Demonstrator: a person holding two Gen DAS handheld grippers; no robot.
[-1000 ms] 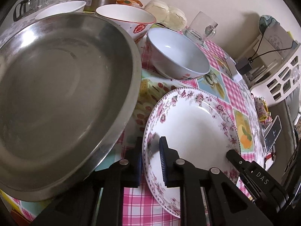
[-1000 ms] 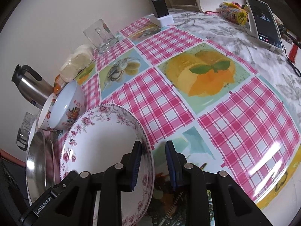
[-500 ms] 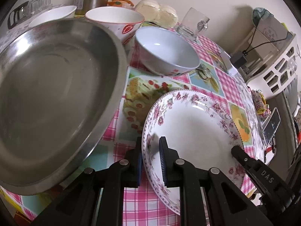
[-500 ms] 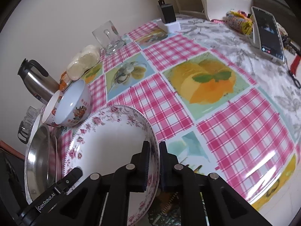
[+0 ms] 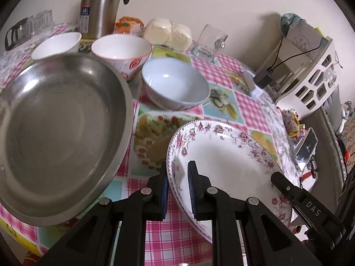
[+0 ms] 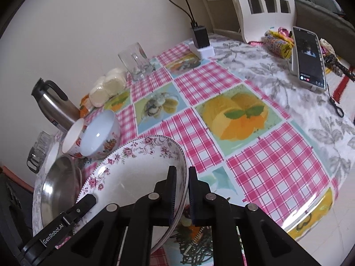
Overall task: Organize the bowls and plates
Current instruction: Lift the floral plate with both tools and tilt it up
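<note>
A white floral plate (image 5: 224, 166) is held by both grippers and lifted, tilted, above the table. My left gripper (image 5: 177, 186) is shut on its left rim. My right gripper (image 6: 180, 194) is shut on its right rim; the plate also shows in the right wrist view (image 6: 133, 173). A large steel plate (image 5: 55, 130) lies to the left, also in the right wrist view (image 6: 57, 190). A pale blue bowl (image 5: 175, 86), a red-patterned bowl (image 5: 122, 51) and a small white bowl (image 5: 56, 44) stand behind.
A steel thermos (image 5: 99, 4), a glass mug (image 5: 209, 42), wrapped buns (image 5: 168, 34) and a glass rack (image 5: 28, 27) line the wall. A phone (image 6: 308, 57), a charger (image 6: 200, 37) and snacks (image 6: 277, 42) lie on the right side of the checked tablecloth (image 6: 266, 166).
My right gripper closed on the floral plate's rim. Both grippers have raised the plate off the table, and the views have risen and pulled back.
</note>
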